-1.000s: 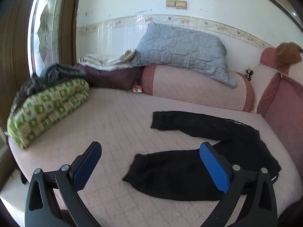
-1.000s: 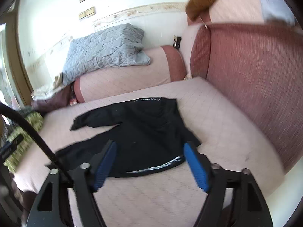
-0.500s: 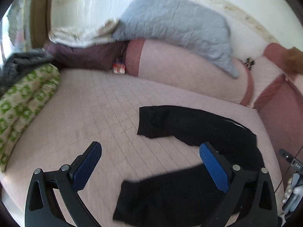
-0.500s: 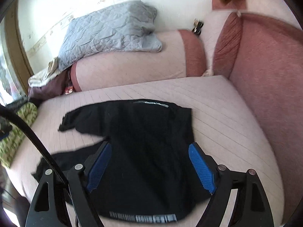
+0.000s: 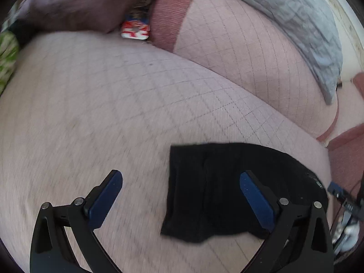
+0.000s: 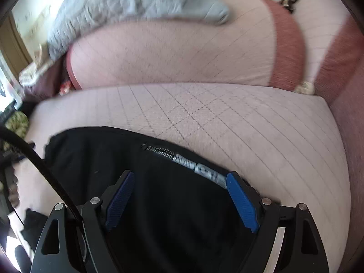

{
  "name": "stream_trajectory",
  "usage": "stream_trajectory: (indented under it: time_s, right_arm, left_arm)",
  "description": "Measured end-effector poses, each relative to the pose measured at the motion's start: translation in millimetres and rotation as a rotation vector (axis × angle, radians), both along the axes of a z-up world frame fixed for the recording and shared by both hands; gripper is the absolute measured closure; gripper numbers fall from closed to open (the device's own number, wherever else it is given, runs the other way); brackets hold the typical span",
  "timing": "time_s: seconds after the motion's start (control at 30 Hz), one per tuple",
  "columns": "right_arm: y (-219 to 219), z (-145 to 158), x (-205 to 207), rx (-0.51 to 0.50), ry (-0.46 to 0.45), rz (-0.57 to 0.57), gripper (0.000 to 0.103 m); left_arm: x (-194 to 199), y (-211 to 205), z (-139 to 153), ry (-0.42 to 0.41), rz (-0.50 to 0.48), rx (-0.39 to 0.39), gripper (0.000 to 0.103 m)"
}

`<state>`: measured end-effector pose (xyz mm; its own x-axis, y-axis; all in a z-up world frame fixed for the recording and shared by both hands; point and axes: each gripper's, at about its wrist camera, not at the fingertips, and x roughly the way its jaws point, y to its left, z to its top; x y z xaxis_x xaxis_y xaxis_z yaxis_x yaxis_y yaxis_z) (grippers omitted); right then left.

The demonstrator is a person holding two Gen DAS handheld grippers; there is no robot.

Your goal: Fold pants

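Observation:
Black pants (image 5: 218,188) lie spread flat on a pink quilted bed. In the left wrist view, the cuff end of one leg lies just ahead of my left gripper (image 5: 182,195), which is open and empty close above it. In the right wrist view, the pants' upper part (image 6: 159,182) with a grey printed waistband (image 6: 200,170) lies under my right gripper (image 6: 179,195), which is open and empty, with the waistband edge near its right fingertip. The rest of the pants is hidden below the grippers.
A pink bolster (image 5: 250,52) with a grey quilted pillow (image 5: 295,11) on it runs along the back. A dark red cushion (image 6: 341,63) stands at the right. A green patterned bundle (image 5: 6,56) lies at the left. A small red and white box (image 5: 135,29) sits by the bolster.
Both grippers have dropped down and forward, close to the pants. The left now hovers at the leg cuff, the right over the waistband. Both stay open.

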<state>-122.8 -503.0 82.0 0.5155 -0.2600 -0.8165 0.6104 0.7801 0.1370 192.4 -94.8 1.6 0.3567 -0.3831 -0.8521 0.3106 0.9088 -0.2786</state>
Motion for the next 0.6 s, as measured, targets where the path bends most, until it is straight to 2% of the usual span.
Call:
stream_trajectory:
  time_s: [0.2, 0.33, 0.37, 0.4, 0.43, 0.47, 0.5, 0.6]
  right_arm:
    - [-32, -32, 39, 0.030, 0.068, 0.041, 0.017]
    - [-35, -46, 54, 0.009, 0.101, 0.064, 0.016]
    - [-33, -46, 56, 0.003, 0.097, 0.070, 0.018]
    - [-31, -46, 57, 0.012, 0.089, 0.080, 0.031]
    - [-27, -44, 58, 0.032, 0.070, 0.104, 0.062]
    - [-23, -43, 59, 0.045, 0.061, 0.119, 0.076]
    - [-19, -41, 59, 0.039, 0.068, 0.123, 0.083]
    - [-5, -32, 57, 0.001, 0.070, 0.129, 0.096]
  left_arm:
    - [20, -40, -25, 0.031, -0.122, 0.053, 0.000]
    - [15, -63, -37, -0.030, -0.159, 0.190, 0.000]
    - [11, -69, -37, -0.051, -0.185, 0.226, 0.005]
    - [8, -70, -35, -0.077, -0.201, 0.234, 0.029]
    - [4, -71, -30, -0.095, -0.227, 0.220, 0.063]
    - [2, -71, -26, -0.077, -0.246, 0.193, 0.078]
    - [2, -70, -24, -0.048, -0.257, 0.161, 0.090]
    - [-6, -67, -11, -0.084, -0.240, 0.164, 0.090]
